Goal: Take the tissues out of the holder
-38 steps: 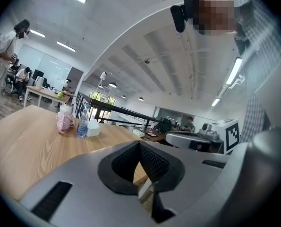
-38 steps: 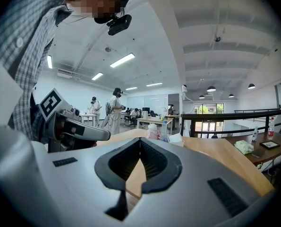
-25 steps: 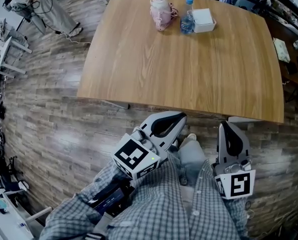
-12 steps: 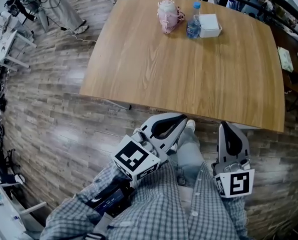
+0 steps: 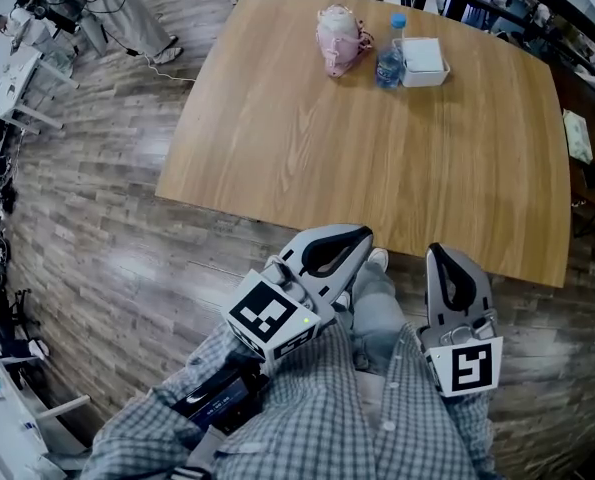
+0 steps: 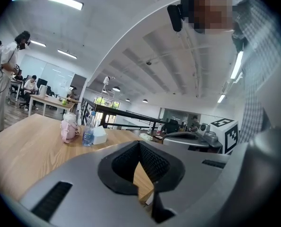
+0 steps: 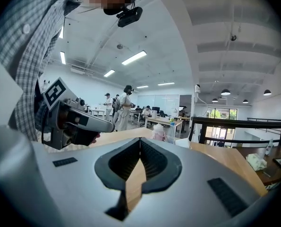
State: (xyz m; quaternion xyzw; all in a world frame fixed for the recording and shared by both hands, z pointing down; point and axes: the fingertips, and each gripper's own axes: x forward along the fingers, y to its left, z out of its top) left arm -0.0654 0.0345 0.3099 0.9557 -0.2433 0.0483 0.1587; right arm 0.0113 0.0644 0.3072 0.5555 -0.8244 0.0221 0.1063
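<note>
A white tissue holder (image 5: 423, 60) with tissues stands at the far side of the wooden table (image 5: 307, 148). Beside it are a clear water bottle (image 5: 390, 60) and a pink pouch-like container (image 5: 339, 38). The left gripper view shows the holder (image 6: 99, 135) small and far off, and so does the right gripper view, holder (image 7: 183, 142). My left gripper (image 5: 362, 234) and right gripper (image 5: 441, 252) hang below the table's near edge, close to my body. Both are shut, with nothing between their pads, left gripper (image 6: 139, 144) and right gripper (image 7: 140, 140).
My legs and plaid shirt (image 5: 327, 408) fill the lower part of the head view. Wood-plank floor (image 5: 107, 248) surrounds the table. Stands and gear (image 5: 2, 118) line the left side. A person (image 5: 117, 8) stands at the far left. A dark desk (image 5: 587, 128) is on the right.
The head view has shifted, so the table and its objects sit a little lower and more to the right. The right gripper has edged up and left. Both grippers remain shut.
</note>
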